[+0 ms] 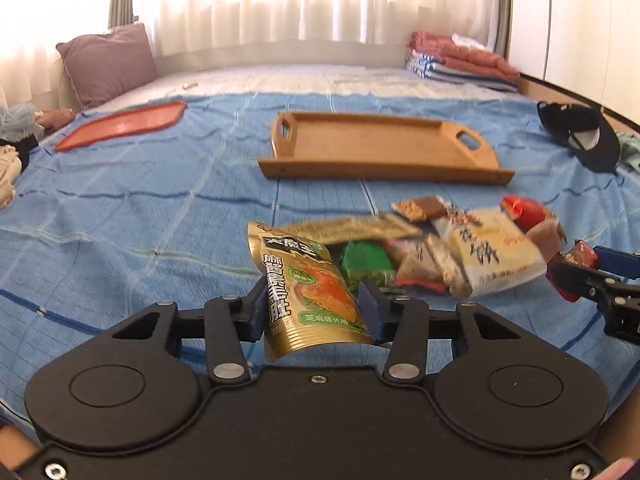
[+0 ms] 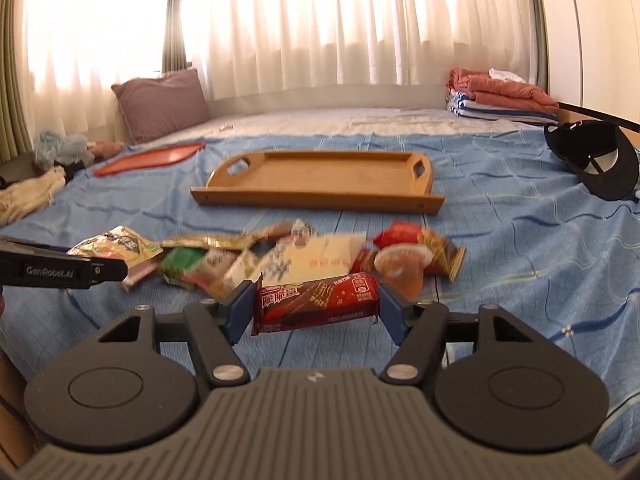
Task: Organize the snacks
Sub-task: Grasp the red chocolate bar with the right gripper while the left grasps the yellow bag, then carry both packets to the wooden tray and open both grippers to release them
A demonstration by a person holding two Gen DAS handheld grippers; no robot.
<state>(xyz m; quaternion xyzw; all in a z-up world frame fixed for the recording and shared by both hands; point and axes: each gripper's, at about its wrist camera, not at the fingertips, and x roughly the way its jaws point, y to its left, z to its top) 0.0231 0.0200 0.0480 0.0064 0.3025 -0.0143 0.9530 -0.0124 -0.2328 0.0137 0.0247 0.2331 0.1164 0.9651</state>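
Observation:
My left gripper is shut on a gold snack pouch and holds it above the blue bedspread. My right gripper is shut on a red wafer bar packet, held crosswise between its blue pads. A heap of snack packets lies on the bedspread just beyond both grippers; it also shows in the right wrist view. An empty wooden tray with handle cut-outs sits behind the heap, also in the right wrist view. The right gripper shows at the left view's right edge.
A red-orange flat tray lies at the far left of the bedspread. A black cap rests at the right. A purple pillow and folded blankets lie at the back. Clothes are piled at the left edge.

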